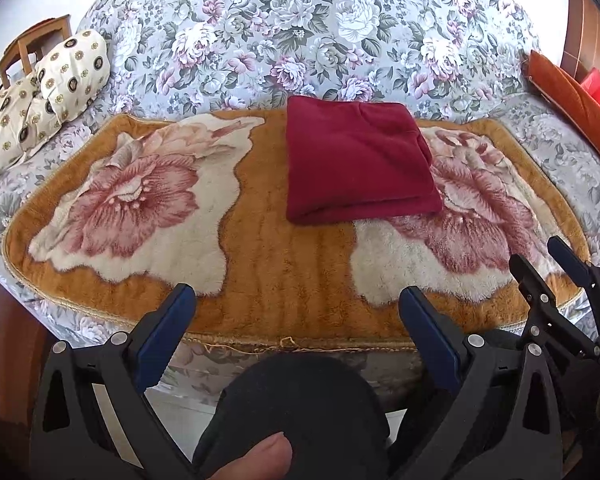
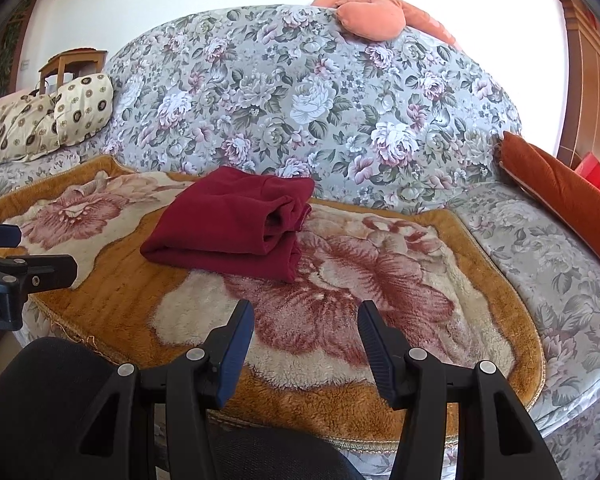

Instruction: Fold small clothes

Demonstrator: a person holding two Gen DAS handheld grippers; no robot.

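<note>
Left gripper [image 1: 296, 300]: jaws spread wide, empty, hovering over the near edge of the plush mat [image 1: 276, 280]. Right gripper [image 2: 306, 316]: likewise parted, nothing between the pads, low over the mat's front. Dark red garment [image 1: 356, 160]: already folded into a thick square, resting mid-mat toward the sofa back [image 1: 300, 28], well apart from both sets of fingers. Risks from here: loose inner layers at the open right-hand edge, likely to spill if pinched by the top ply only; deep pile liable to snag a lower finger and drag the bundle; a one-sided lift apt to unroll the fold.
</note>
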